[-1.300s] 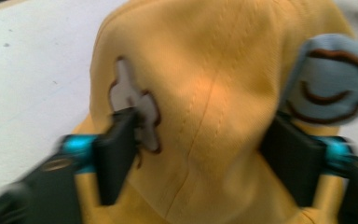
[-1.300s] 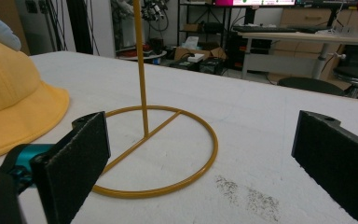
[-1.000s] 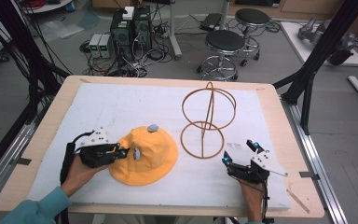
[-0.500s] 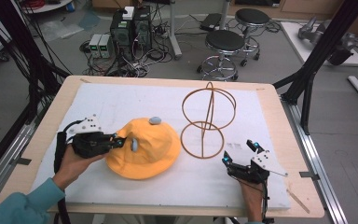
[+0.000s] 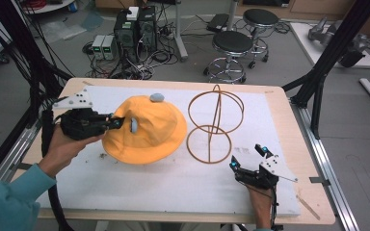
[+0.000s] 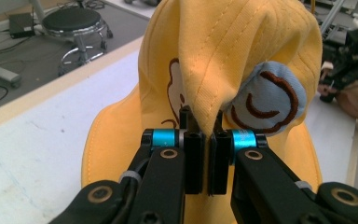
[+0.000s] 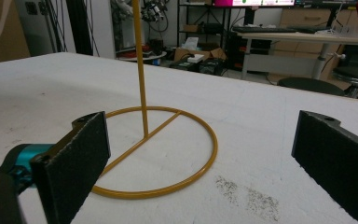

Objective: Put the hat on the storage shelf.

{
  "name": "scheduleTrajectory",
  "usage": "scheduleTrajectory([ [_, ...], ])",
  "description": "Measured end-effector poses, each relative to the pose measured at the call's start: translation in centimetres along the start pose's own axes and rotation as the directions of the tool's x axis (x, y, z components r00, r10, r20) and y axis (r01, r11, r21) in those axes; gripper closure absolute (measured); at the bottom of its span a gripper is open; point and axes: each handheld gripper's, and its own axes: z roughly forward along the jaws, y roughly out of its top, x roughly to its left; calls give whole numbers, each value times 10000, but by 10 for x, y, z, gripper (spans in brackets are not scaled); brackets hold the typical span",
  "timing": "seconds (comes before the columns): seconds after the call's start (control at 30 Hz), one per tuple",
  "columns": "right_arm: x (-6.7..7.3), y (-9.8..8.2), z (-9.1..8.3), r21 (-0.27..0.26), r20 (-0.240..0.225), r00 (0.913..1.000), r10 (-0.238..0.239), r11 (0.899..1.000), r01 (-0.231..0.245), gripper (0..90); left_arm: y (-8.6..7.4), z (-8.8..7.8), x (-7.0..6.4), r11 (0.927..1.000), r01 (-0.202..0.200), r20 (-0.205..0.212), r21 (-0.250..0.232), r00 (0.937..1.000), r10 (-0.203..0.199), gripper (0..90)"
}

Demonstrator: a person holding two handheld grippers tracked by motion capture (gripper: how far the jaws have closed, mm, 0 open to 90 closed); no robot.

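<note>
A yellow bucket hat [image 5: 144, 129] with pale blue ears hangs tilted above the left half of the white mat. My left gripper [image 5: 116, 122] is shut on a fold of its cloth [image 6: 205, 119], beside a blue ear [image 6: 268, 100] with a brown curl stitched on it. A gold wire hat stand [image 5: 214, 125] stands upright at the middle of the mat, with a ring base [image 7: 158, 156] and a thin post [image 7: 141, 65]. My right gripper [image 5: 248, 157] rests open near the front right, its jaws wide apart and facing the stand's base with nothing between them.
The white mat [image 5: 183, 185] covers a wooden table [image 5: 313, 173]. Stools [image 5: 233, 43] and computer boxes [image 5: 135, 29] stand on the floor beyond the far edge. Black frame posts [image 5: 332, 53] rise at both sides. Dark specks [image 7: 247, 196] dot the mat near the stand.
My left gripper has lifted the hat off the mat and carried it up and back, so that it now hangs tilted. The right gripper has stayed still.
</note>
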Motion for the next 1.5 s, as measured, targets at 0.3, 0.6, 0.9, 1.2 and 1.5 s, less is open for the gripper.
scheduleTrajectory([
  [0.3,-1,0,0,-50,-7,10000,-22,10000,22,31,41,-14,4,9991,-298,-297,-286,9991,290,874],
  [0.6,-1,0,0,-59,-4,10000,41,10000,-41,31,74,-8,1,9979,-399,-145,-515,9991,392,874],
  [0.9,-1,0,0,-75,-17,10000,-1,10000,1,31,99,17,-10,9967,-503,158,-634,9986,514,873],
  [1.2,-1,0,0,-79,-70,10000,19,10000,-20,31,114,54,-24,9958,-617,638,-679,9958,661,874],
  [1.5,-1,-1,-1,-184,20,9999,110,9998,-110,31,120,86,-34,9964,-632,978,-557,9929,685,874],
])
